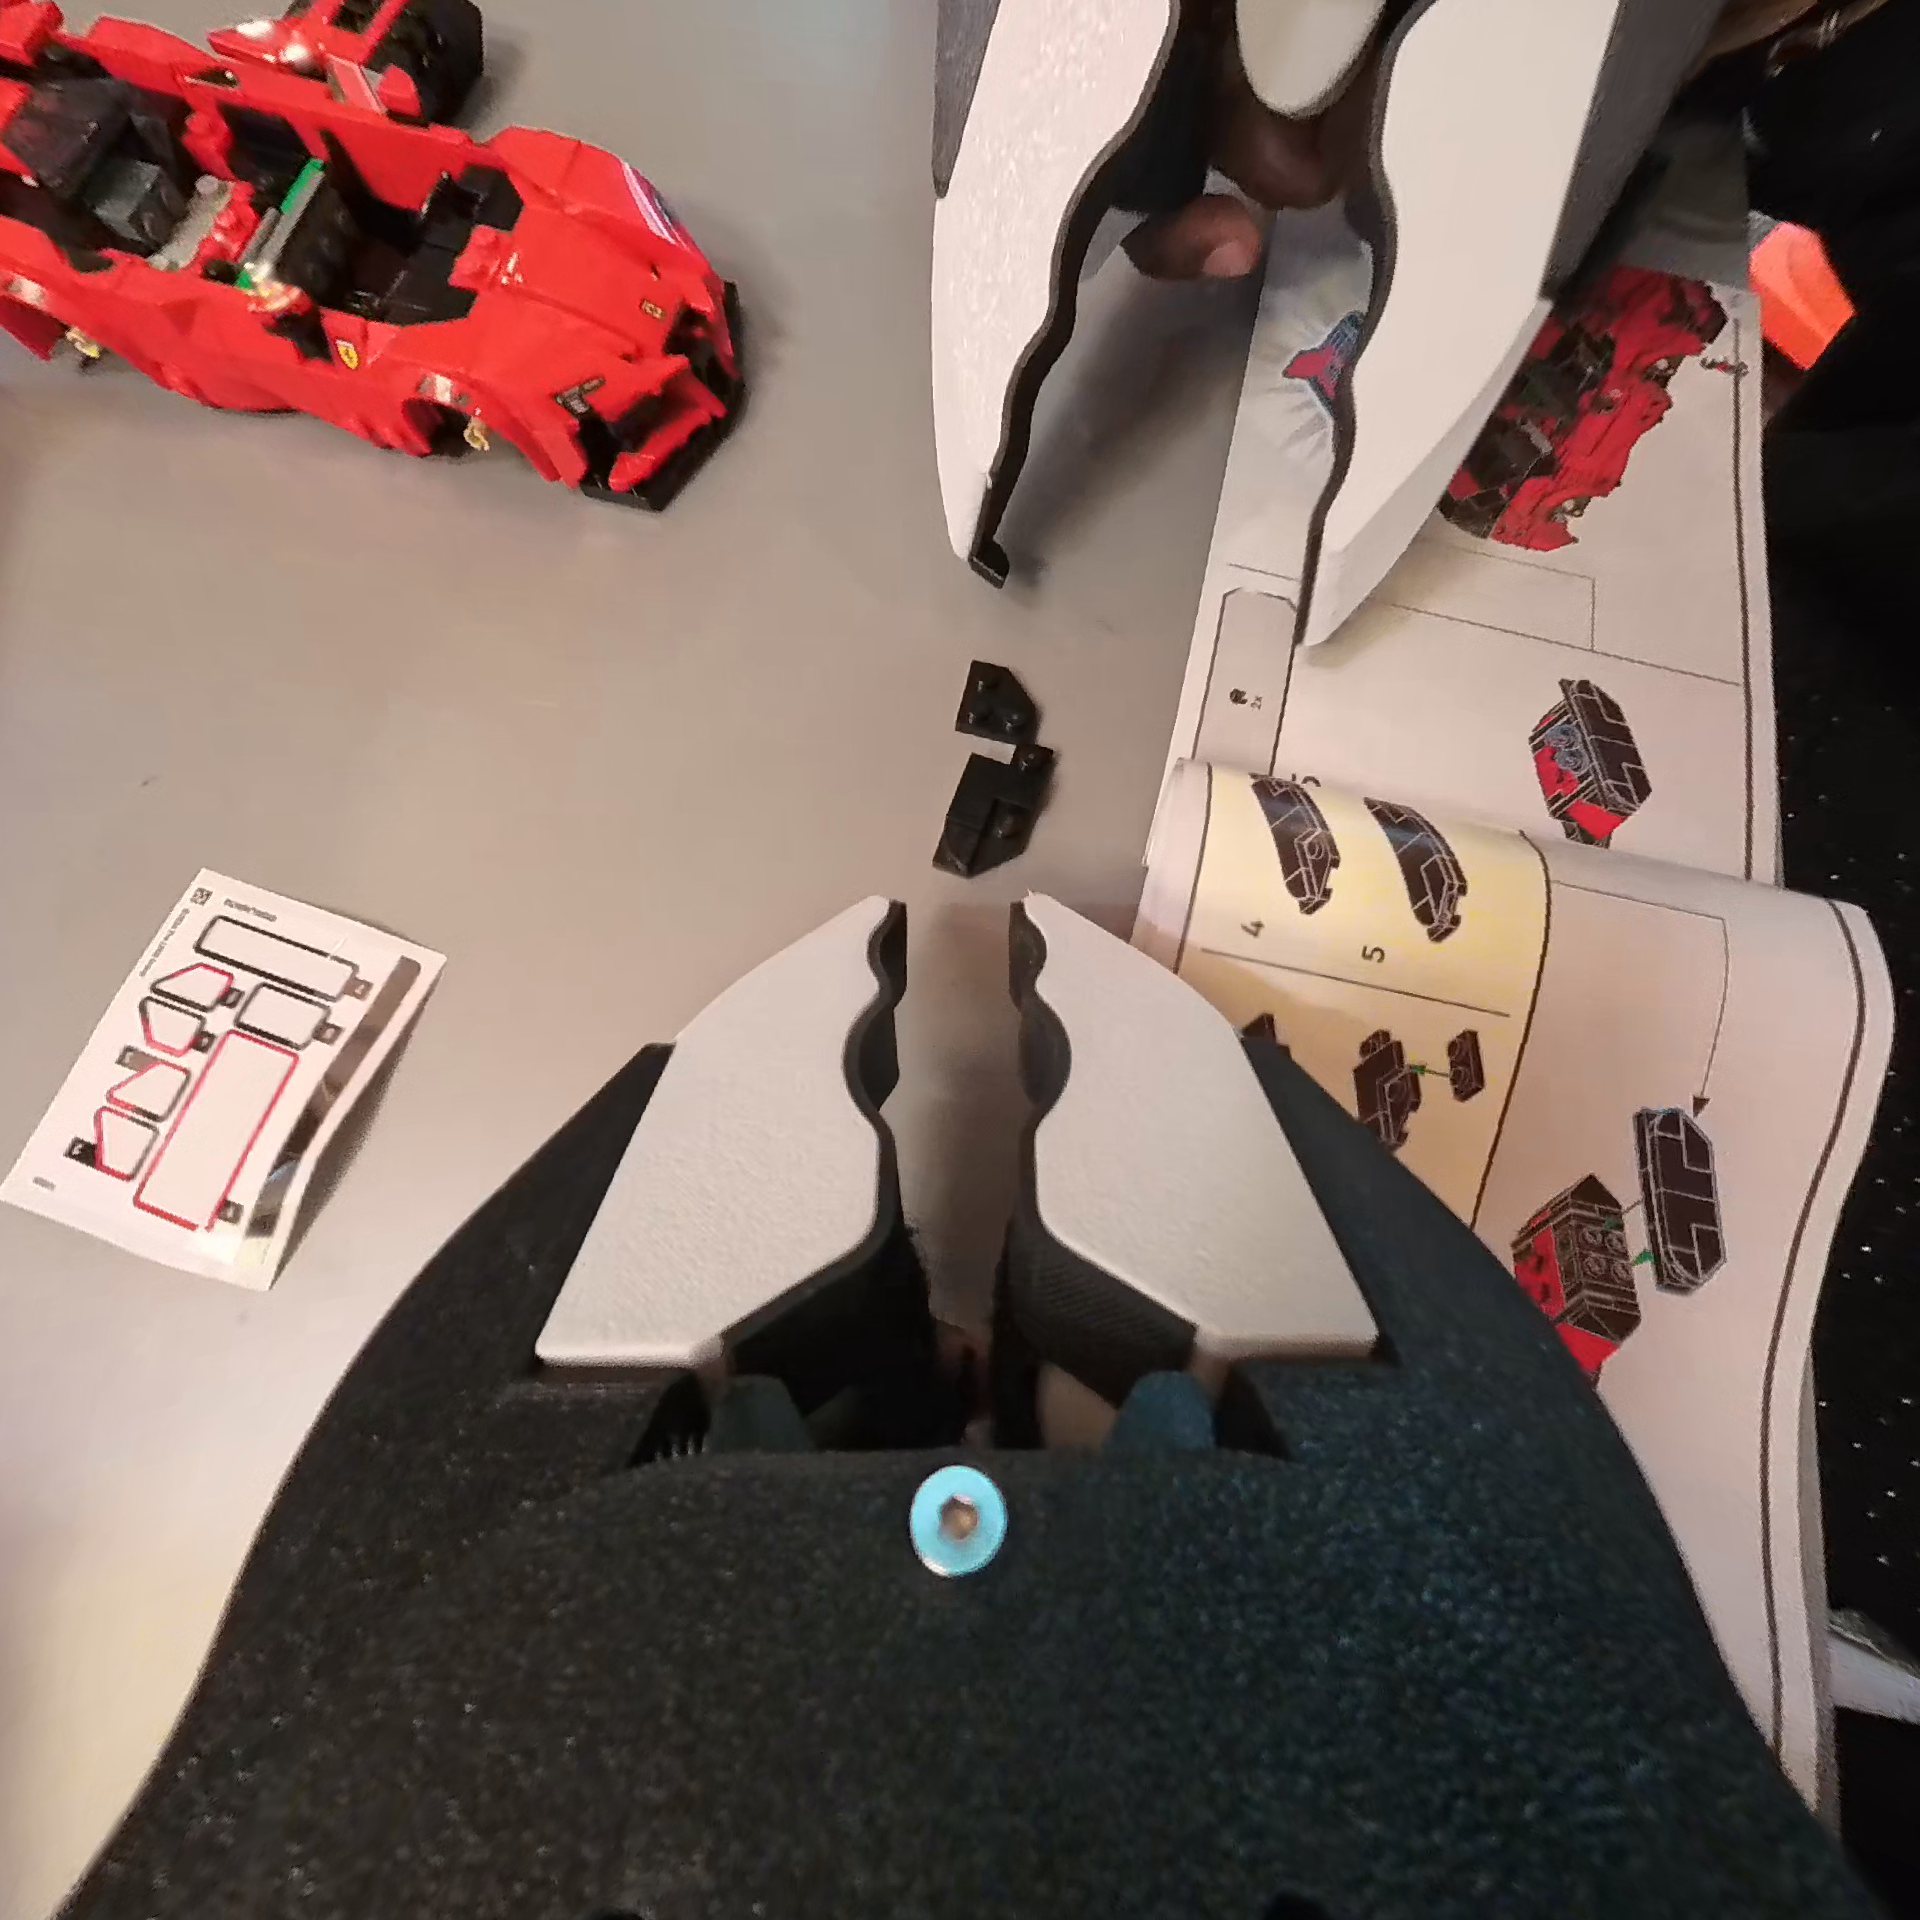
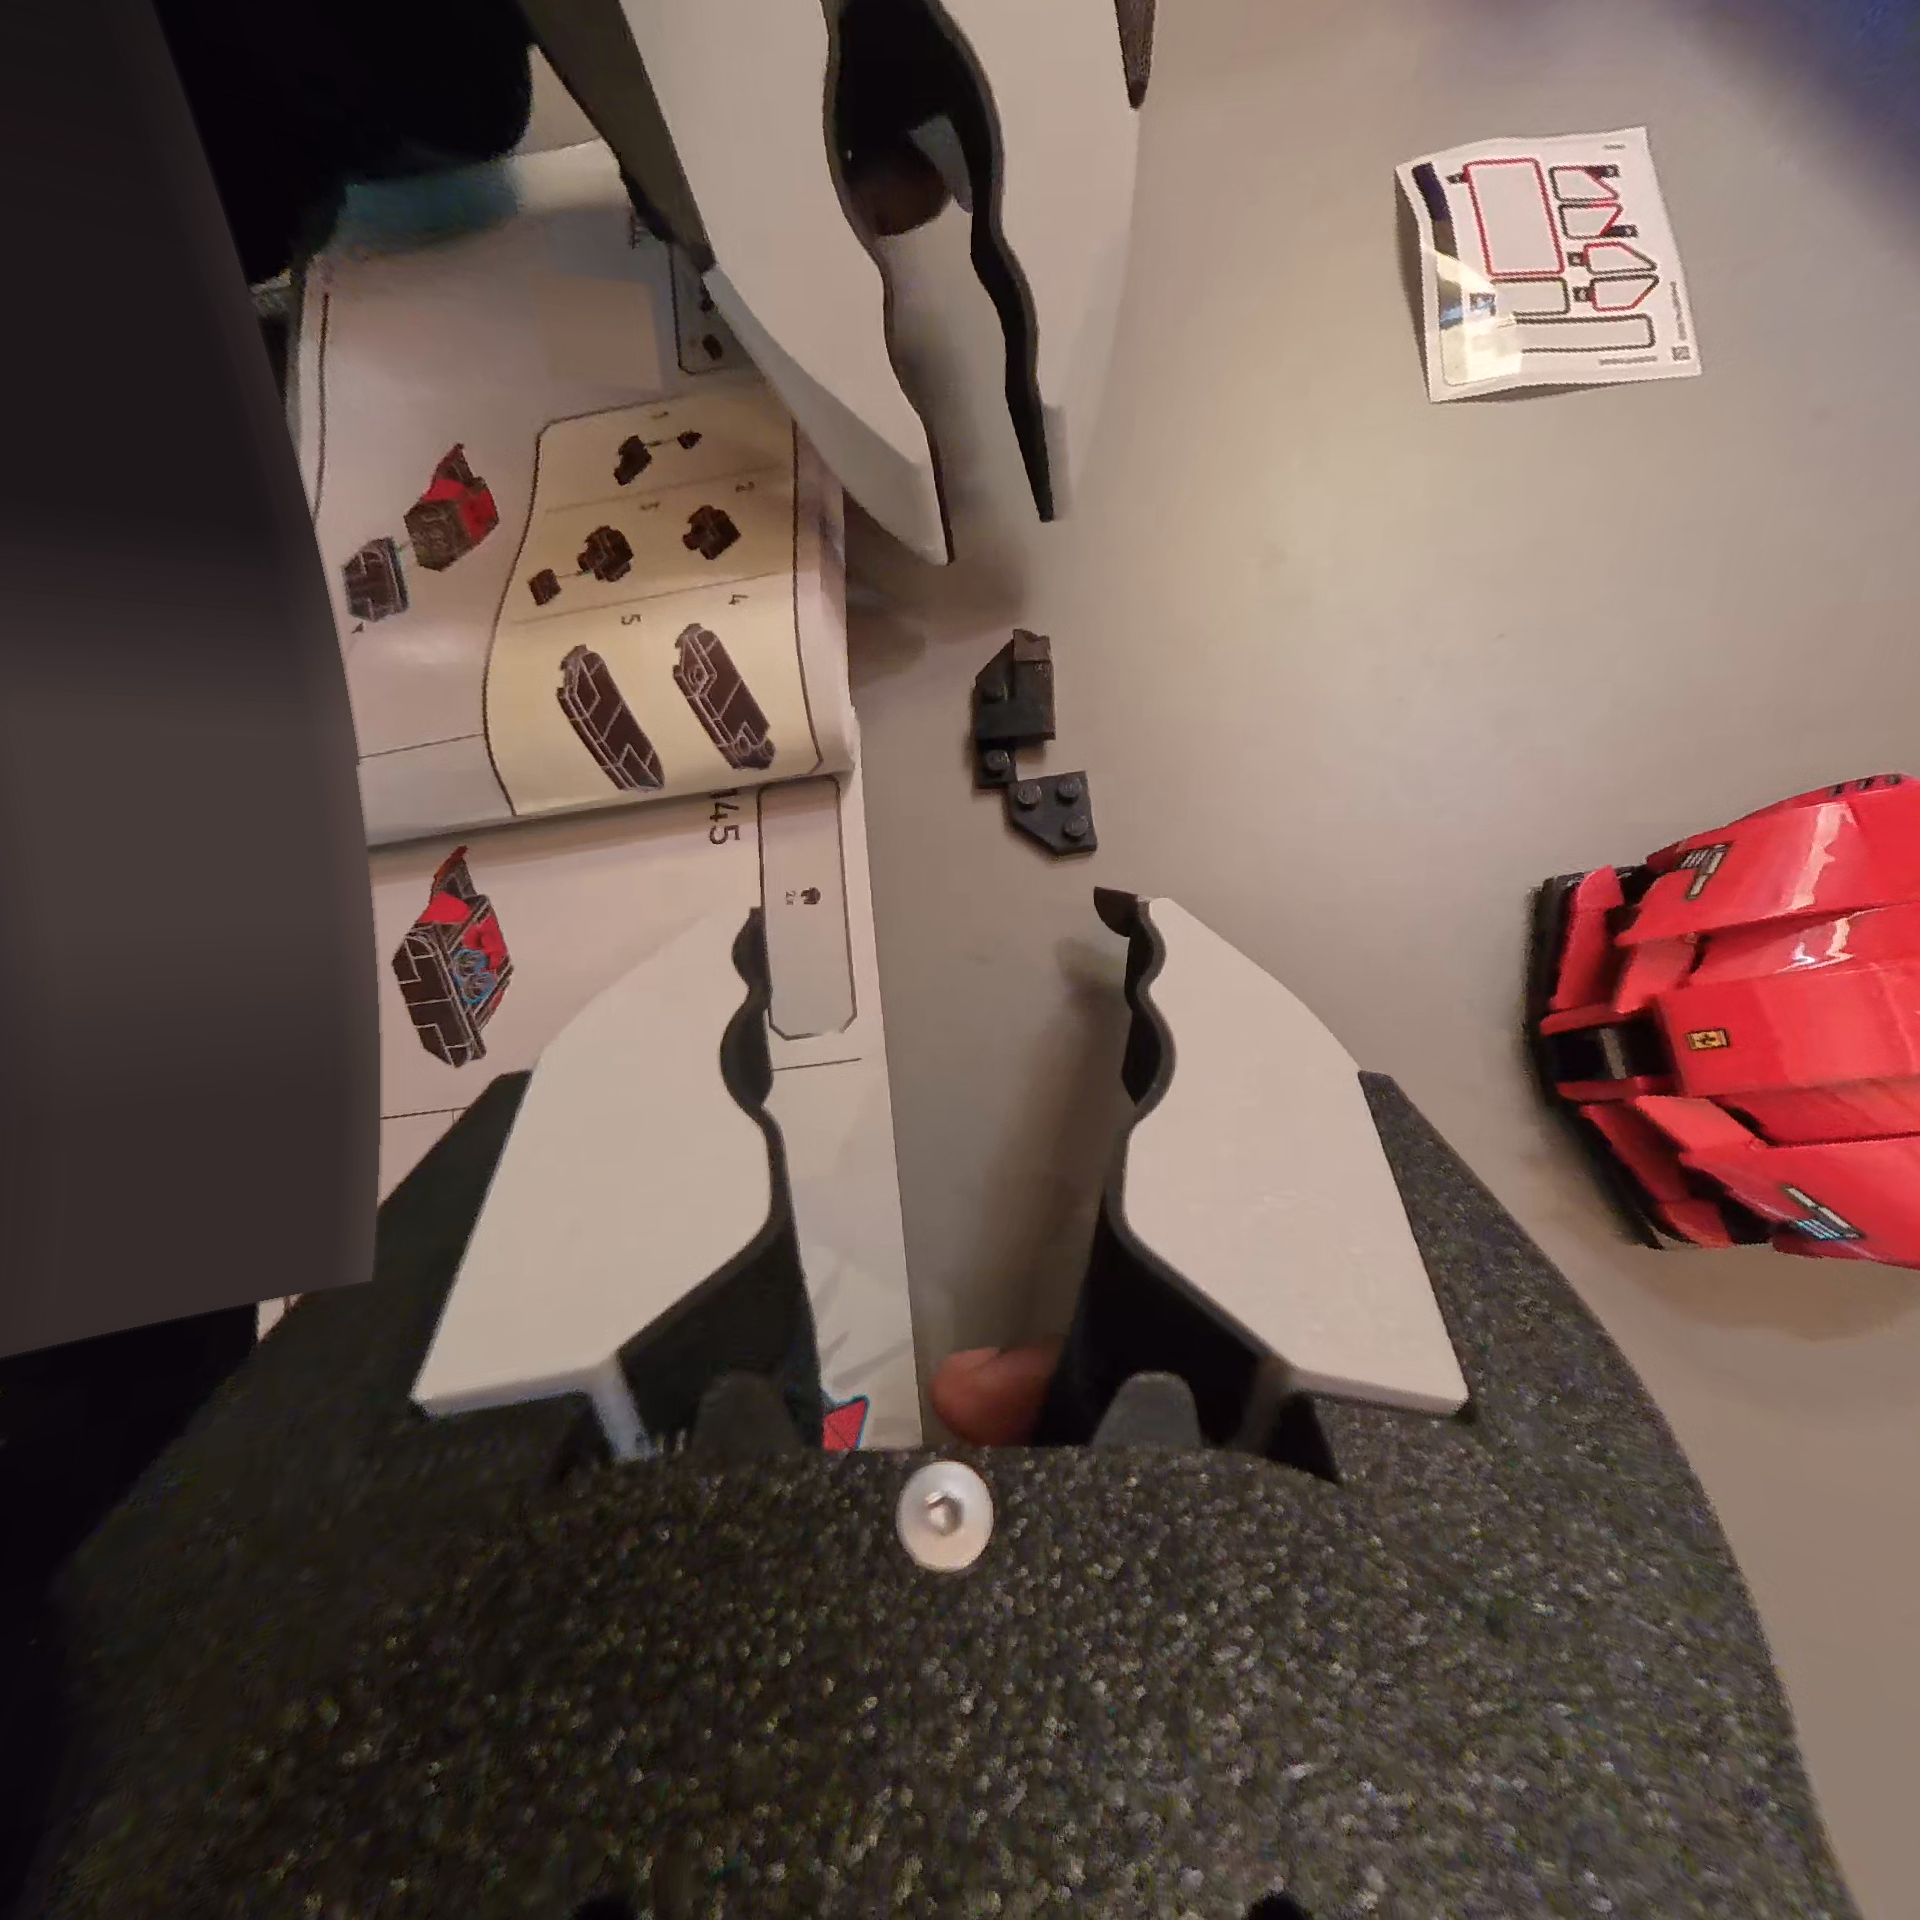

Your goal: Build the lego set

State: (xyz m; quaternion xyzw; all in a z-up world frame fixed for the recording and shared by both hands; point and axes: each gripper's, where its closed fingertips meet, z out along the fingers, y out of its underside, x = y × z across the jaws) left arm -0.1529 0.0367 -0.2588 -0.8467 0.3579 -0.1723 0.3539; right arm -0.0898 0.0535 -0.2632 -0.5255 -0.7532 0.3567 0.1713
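Left tongs (image 1: 956, 909) at lower centre of the left wrist view, parted by a narrow gap and holding nothing, tips just short of two small black Lego pieces (image 1: 995, 769) lying touching each other on the grey surface (image 1: 582, 665). Right tongs (image 2: 930, 904) at lower centre of the right wrist view, spread wide and empty, one tip over the instruction booklet (image 2: 623, 935), the other over bare surface, with a fingertip (image 2: 987, 1392) visible low between the tong arms. In the right wrist view, the same black pieces at mid-frame, a flat wedge plate (image 2: 1055, 816) nearest the tips and a stepped black assembly (image 2: 1013, 701) just beyond it, corner to corner. In each view, the opposite tongs reaching down from the top edge toward the pieces from the far side, touching neither. Partly built red Lego car (image 1: 343, 239) at upper left of the left wrist view, well apart from the black pieces, cockpit open and black parts showing inside; its nose at the right edge of the right wrist view. Sticker sheet (image 1: 223, 1081) flat on the surface at left of the left wrist view, upper right in the right wrist view. Booklet open along the right side of the left wrist view, one page curled up beside the left tongs. Small orange object (image 1: 1797, 296) at upper right of that view.
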